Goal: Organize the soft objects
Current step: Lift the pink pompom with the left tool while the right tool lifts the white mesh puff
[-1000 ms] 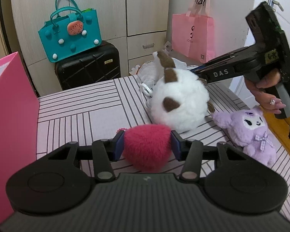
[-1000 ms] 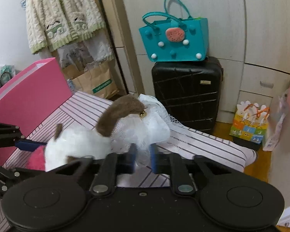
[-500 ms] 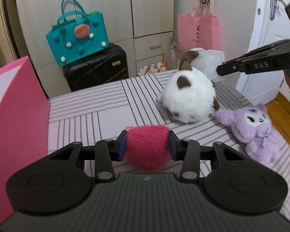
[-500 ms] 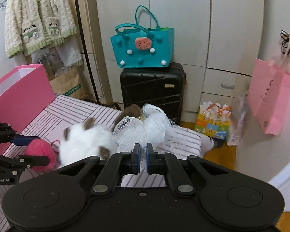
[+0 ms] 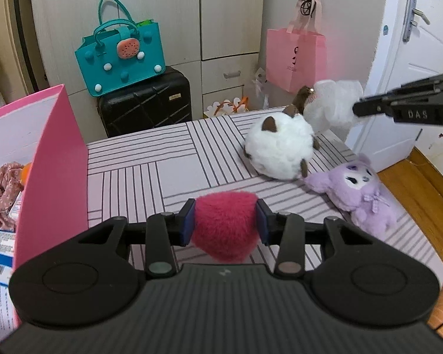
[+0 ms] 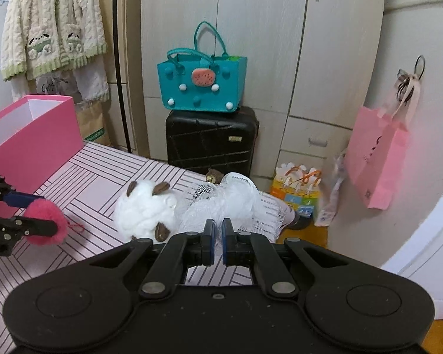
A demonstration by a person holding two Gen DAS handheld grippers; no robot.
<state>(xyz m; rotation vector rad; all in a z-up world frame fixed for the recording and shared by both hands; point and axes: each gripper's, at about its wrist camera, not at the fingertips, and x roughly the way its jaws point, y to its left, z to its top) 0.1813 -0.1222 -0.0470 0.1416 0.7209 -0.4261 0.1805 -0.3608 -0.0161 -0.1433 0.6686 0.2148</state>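
Note:
My left gripper (image 5: 225, 225) is shut on a pink fluffy pom-pom (image 5: 225, 227) and holds it above the striped table (image 5: 162, 165); the pom-pom also shows in the right wrist view (image 6: 45, 221). My right gripper (image 6: 218, 240) is shut on a white mesh bath puff (image 6: 236, 203), lifted over the table's far right corner; the puff shows in the left wrist view too (image 5: 333, 103). A white round plush with brown ears (image 5: 280, 150) lies on the table. A purple plush (image 5: 357, 188) lies beside it at the right edge.
An open pink box (image 5: 56, 165) stands at the left with cloth and packets inside. Behind the table are a black suitcase (image 5: 144, 109) with a teal bag (image 5: 121, 59) on top, cupboards, and a hanging pink paper bag (image 5: 295, 59).
My right gripper has lifted the mesh puff up and away to the right, off the white plush. My left gripper has risen and pulled back with the pom-pom; the box's inside is in view.

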